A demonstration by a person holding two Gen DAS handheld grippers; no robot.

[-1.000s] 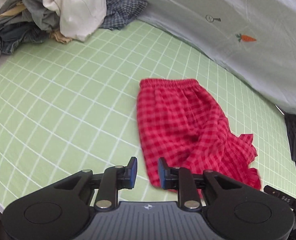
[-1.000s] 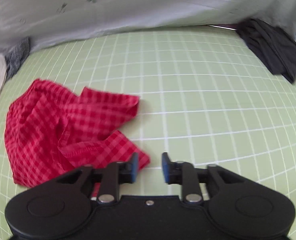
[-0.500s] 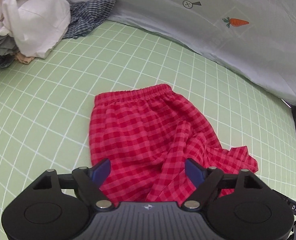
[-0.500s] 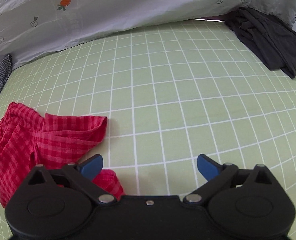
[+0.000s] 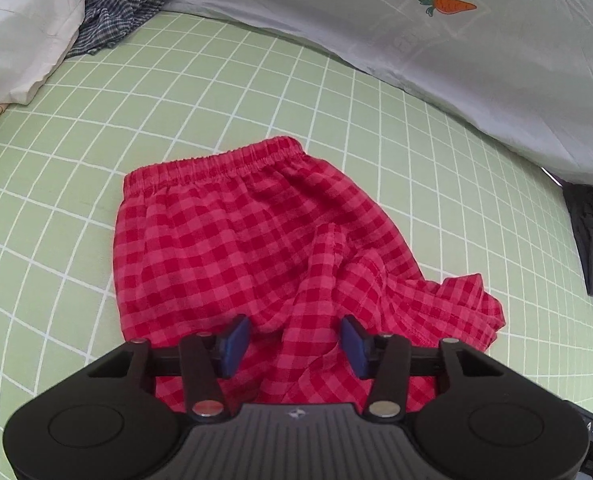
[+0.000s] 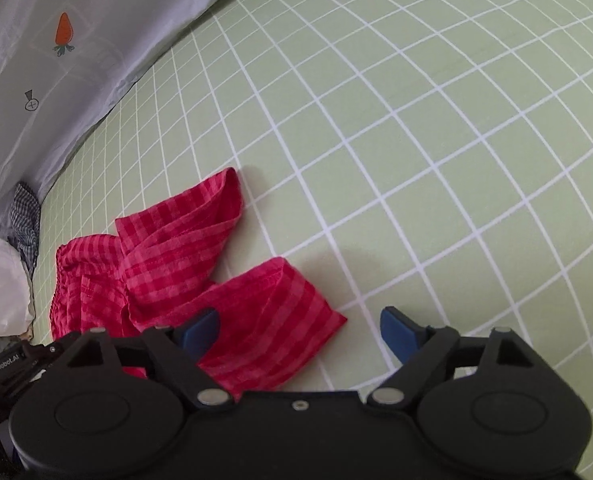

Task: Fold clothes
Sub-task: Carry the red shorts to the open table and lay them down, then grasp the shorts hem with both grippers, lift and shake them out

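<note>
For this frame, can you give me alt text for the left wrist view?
Open left gripper poised over the crumpled leg end of red checked shorts lying on a green grid mat, waistband at the far side. A white and plaid clothes pile sits far left, a carrot-print sheet behind.

one red checked shorts (image 5: pixel 252 248), one white bundle (image 5: pixel 20 36), one blue plaid garment (image 5: pixel 112 12), one dark garment (image 5: pixel 592 240), two hand-held grippers

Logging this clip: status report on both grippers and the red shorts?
Left gripper open over red checked shorts, nothing held. Right gripper open at crumpled leg hem. Shorts unfolded on green grid sheet. Nothing in the way.
</note>
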